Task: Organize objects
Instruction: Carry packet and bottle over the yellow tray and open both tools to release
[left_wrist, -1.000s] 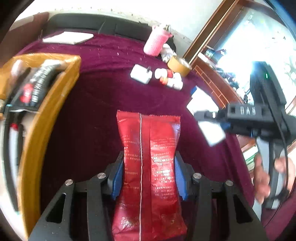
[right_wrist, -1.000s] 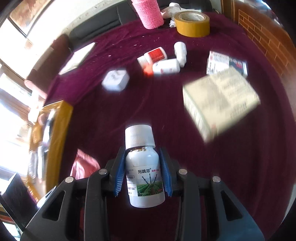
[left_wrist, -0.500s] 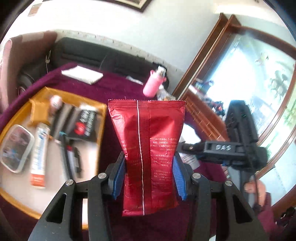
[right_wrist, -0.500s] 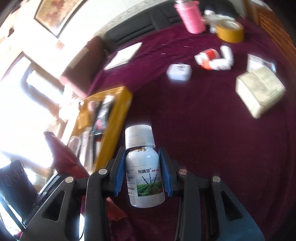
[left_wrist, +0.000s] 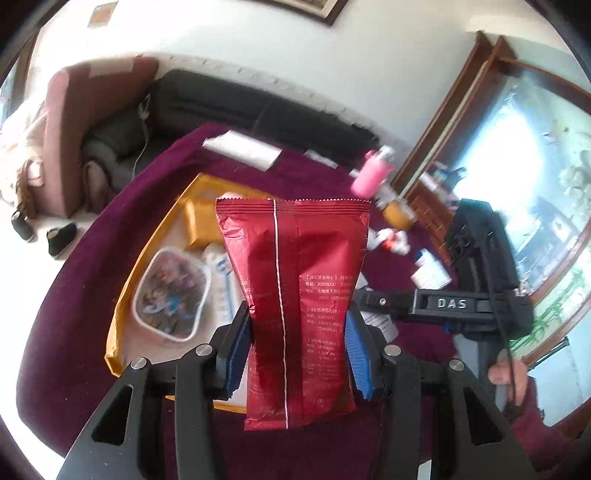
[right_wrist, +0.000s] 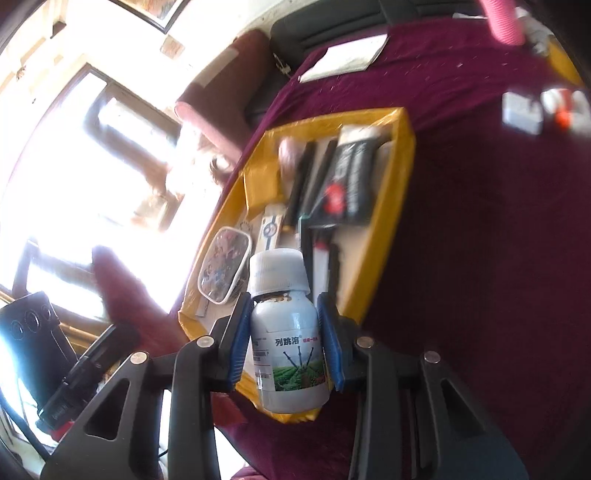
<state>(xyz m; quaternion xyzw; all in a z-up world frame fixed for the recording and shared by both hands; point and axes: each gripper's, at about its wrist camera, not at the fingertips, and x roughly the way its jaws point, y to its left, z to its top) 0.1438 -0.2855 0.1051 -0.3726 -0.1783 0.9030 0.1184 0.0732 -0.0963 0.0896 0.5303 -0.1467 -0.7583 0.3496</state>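
Both wrist views above tray (left_wrist: 122, 295)

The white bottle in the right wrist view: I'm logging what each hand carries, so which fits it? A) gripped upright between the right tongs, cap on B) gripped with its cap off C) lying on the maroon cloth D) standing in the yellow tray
A: the white bottle sits upright between the blue pads of the right tongs, white cap on, in front of the yellow tray.

Left tool (left_wrist: 298, 347): black frame, blue ribbed pads, silver screws; right tool (right_wrist: 284, 343) identical.
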